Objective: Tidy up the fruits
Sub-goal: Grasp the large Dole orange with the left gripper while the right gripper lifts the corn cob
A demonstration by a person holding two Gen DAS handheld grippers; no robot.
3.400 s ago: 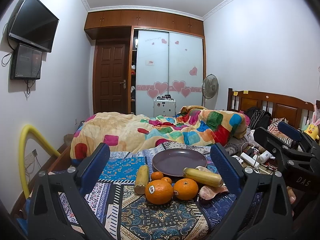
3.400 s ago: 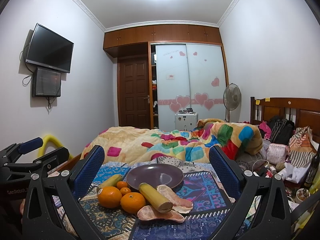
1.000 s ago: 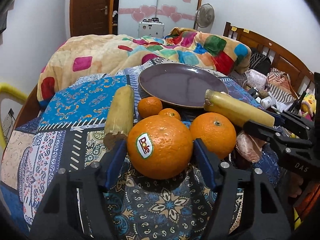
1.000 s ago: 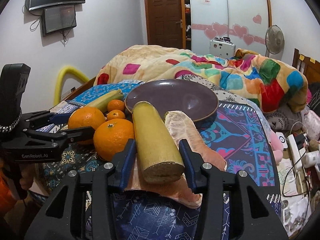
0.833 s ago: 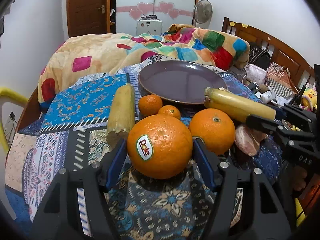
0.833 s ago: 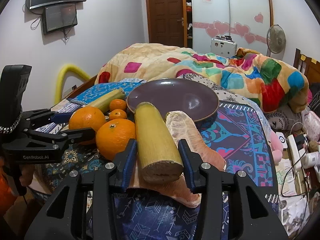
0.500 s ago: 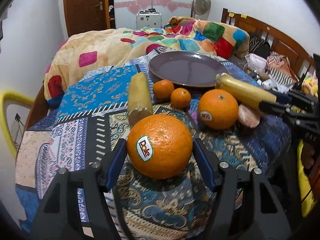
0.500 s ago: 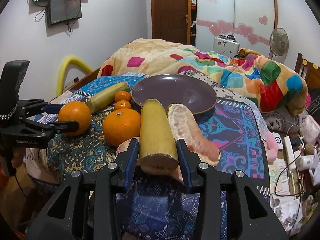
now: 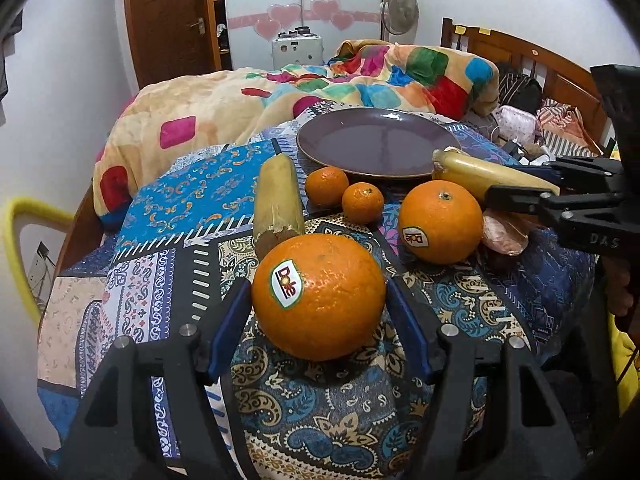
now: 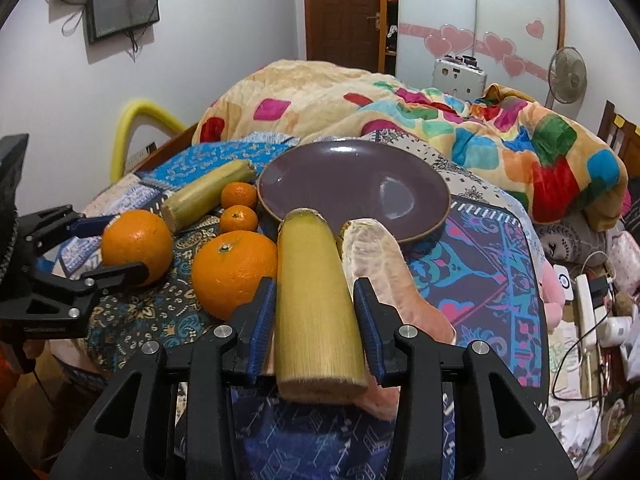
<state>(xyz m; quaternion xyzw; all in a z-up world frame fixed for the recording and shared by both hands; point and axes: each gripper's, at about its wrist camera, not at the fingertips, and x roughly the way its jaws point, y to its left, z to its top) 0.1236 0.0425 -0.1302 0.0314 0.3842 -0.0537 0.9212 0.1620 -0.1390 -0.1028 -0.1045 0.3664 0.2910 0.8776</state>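
Left gripper (image 9: 319, 300) clamped across big orange (image 9: 319, 297), lifted near front edge of bed cover (image 9: 192, 200); firm, round, likely slippery, best held at widest part. Right gripper (image 10: 315, 312) closed on stiff cane piece (image 10: 316, 304), mid-length, short of plate (image 10: 352, 188).

You have bright orange oranges (image 9: 319, 295), one with a red-and-white sticker, beside pale yellow cane pieces (image 10: 316, 312). The plate (image 9: 376, 142) is plain dull purple. The cloth (image 9: 172, 208) under them shows blue paisley patchwork.
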